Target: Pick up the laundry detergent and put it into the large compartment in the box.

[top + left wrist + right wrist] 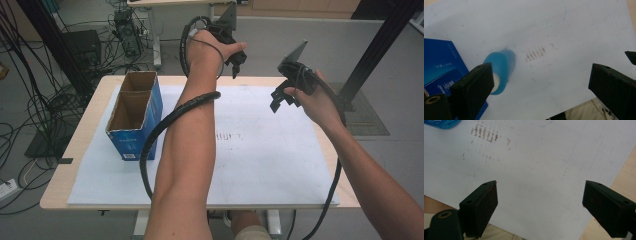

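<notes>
So there was one blue cardboard box [134,117] standing upright on the left part of the white sheet [260,150] that covered most of the wooden table [85,125]. The box was open at the top, plain brown card inside, split into two compartments by a divider, and both looked empty from the high view. White lettering on the blue side, too small to read.

Then one blue bottle-ish thing [499,70] lay on its side on the sheet in the left gripper view, just beside the box. It was blurry, with a pale end facing the camera, so I couldn't tell exactly what it was. In the high view the forearm covered that spot.

Some brownish smudge marks [229,136] sat near the middle of the sheet.

Two grippers, one per hand, both held up off the table and well apart. The left gripper [236,59] was over the far edge, jaws spread wide, nothing between them. The right gripper [281,100] was the same deal: wide open, gripping nothing.
</notes>
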The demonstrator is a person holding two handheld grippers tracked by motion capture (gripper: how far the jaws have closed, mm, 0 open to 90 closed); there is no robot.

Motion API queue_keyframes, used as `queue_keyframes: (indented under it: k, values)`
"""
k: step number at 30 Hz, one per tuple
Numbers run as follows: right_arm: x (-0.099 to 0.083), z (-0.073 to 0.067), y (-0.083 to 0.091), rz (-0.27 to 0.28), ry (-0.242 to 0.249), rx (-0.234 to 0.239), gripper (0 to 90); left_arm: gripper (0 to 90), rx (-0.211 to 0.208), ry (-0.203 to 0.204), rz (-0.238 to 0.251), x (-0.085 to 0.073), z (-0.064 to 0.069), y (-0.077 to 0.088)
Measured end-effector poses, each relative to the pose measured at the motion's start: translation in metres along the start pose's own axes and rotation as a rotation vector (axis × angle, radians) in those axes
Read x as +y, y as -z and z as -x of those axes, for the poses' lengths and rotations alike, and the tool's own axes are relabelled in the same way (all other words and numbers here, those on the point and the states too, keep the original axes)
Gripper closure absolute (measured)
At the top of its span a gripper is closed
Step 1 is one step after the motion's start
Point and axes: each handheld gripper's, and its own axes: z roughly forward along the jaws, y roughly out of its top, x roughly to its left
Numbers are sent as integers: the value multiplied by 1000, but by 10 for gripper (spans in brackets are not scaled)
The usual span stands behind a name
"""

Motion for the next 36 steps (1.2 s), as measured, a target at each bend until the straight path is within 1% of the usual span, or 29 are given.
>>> queue_keyframes:
  k: [4,9,16,24,29,36]
  values:
    - [0,0,0,-3,-1,-2,127,66,-3,-3,0,-1,-1,0]
    - [0,-1,1,1,1,-5,127,65,-2,1,3,-2,-2,3]
    - [0,-4,2,-2,2,-12,127,65,-6,-4,8,-3,-3,6]
    - [-2,-3,4,0,-7,-17,127,64,-5,-8,10,-2,-4,9]
    - [-3,-2,5,-1,-13,-19,127,64,-9,-12,12,-1,-7,10]
    - [-5,-1,6,-3,-20,-22,127,64,0,-10,17,-2,-12,16]
